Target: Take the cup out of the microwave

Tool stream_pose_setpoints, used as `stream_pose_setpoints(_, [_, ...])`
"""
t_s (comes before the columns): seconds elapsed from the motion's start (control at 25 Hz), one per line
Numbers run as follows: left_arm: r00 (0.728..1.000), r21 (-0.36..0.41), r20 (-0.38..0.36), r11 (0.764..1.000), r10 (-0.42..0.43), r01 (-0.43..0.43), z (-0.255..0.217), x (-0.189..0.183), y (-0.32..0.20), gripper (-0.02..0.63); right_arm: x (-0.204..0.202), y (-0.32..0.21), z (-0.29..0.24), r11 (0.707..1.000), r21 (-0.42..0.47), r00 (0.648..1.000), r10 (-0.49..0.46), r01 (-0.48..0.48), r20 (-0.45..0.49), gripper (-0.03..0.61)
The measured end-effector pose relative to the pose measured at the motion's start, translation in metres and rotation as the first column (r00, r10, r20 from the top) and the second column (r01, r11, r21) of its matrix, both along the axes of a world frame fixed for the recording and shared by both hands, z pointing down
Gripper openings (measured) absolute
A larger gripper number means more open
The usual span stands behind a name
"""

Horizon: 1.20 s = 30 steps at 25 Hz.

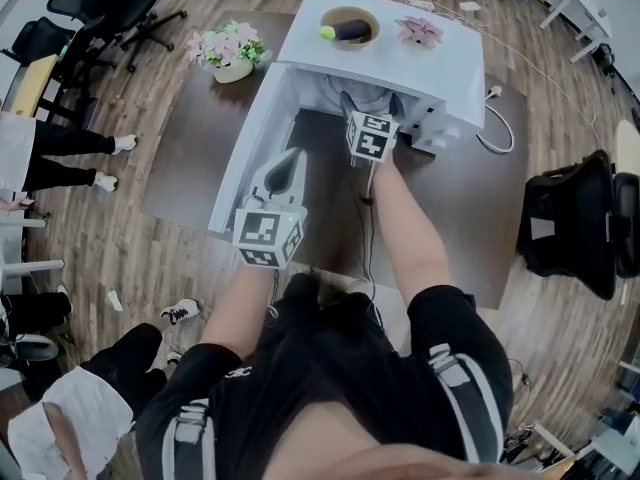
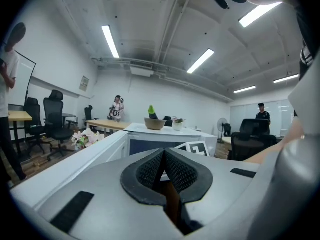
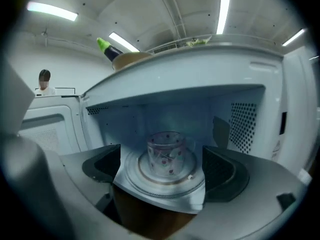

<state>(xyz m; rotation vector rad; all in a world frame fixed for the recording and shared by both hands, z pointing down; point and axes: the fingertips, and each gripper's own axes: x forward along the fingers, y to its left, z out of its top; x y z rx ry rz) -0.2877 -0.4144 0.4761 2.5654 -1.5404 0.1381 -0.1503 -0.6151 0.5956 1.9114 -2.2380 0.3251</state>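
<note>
**Head view.** A white microwave oven (image 1: 455,68) stands on a dark brown table (image 1: 190,158), with its white door (image 1: 250,153) swung open to the left. On the oven's top sit a brown bowl (image 1: 349,26) and a small pink flower (image 1: 420,30). A pot of pink and white flowers (image 1: 232,53) stands on the table beside the oven. The left gripper (image 1: 292,160) is held just beside the open door, outside the oven. The right gripper (image 1: 370,103) is at the mouth of the oven cavity, its marker cube just in front of the opening.

**Left gripper view.** The left gripper (image 2: 164,156) has its jaws pressed together with nothing between them. Beyond them lie the edge of the door (image 2: 75,159), the brown bowl (image 2: 155,124) and the flowers (image 2: 85,139).

**Right gripper view.** The right gripper (image 3: 162,174) has its jaws spread wide and holds nothing. A clear glass cup with red dots (image 3: 166,154) stands upright at the middle of a round glass turntable (image 3: 165,184) inside the microwave oven (image 3: 200,69). The cup shows in the gap between the two dark pads (image 3: 102,166), apparently deeper in the cavity and clear of both. The wide-angle lens leaves this uncertain.
</note>
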Motion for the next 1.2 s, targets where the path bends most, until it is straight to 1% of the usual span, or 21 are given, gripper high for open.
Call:
stream_pose_setpoints(0.28, [1.0, -0.051, 0.023, 0.999, 0.0, 0.001, 0.033, 0.001, -0.018, 0.002, 0.002, -0.055, 0.034, 0.999, -0.05, 0.999, -0.018, 0.016, -0.041, 0.491])
stream_pose_setpoints(0.4, [1.0, -0.06, 0.03, 0.998, -0.001, 0.002, 0.039, -0.001, -0.023, 0.002, 0.003, -0.074, 0.043, 0.999, -0.049, 0.999, -0.011, 0.009, -0.041, 0.491])
stream_pose_setpoints(0.48, [0.999, -0.065, 0.038, 0.998, 0.003, -0.001, 0.043, -0.002, -0.025, 0.002, 0.003, -0.082, 0.049, 0.998, -0.069, 0.999, -0.006, 0.003, -0.04, 0.491])
stream_pose_setpoints(0.64, [0.999, -0.076, 0.051, 0.997, 0.015, -0.011, 0.049, -0.003, -0.027, 0.002, 0.005, -0.09, 0.052, 0.994, -0.107, 0.997, 0.015, -0.023, -0.078, 0.491])
stream_pose_setpoints(0.76, [0.998, -0.089, 0.052, 0.996, 0.02, -0.016, 0.053, -0.003, -0.027, 0.002, 0.004, -0.091, 0.053, 0.993, -0.119, 0.993, 0.005, -0.02, -0.119, 0.49])
stream_pose_setpoints(0.8, [0.998, -0.093, 0.052, 0.996, 0.022, -0.017, 0.054, -0.003, -0.026, 0.002, 0.004, -0.09, 0.053, 0.993, -0.12, 0.991, 0.003, -0.019, -0.136, 0.483])
stream_pose_setpoints(0.88, [0.998, -0.097, 0.05, 0.995, 0.026, -0.021, 0.056, -0.001, -0.024, 0.002, 0.004, -0.087, 0.054, 0.993, -0.117, 0.988, 0.002, -0.021, -0.157, 0.443])
stream_pose_setpoints(1.04, [0.998, -0.093, 0.047, 0.995, 0.031, -0.026, 0.054, 0.001, -0.021, 0.002, 0.005, -0.083, 0.054, 0.994, -0.106, 0.987, -0.002, -0.015, -0.161, 0.44])
stream_pose_setpoints(1.2, [0.998, -0.094, 0.048, 0.995, 0.032, -0.028, 0.056, 0.001, -0.015, 0.002, 0.001, -0.071, 0.052, 0.997, -0.076, 0.992, -0.009, 0.0, -0.124, 0.439])
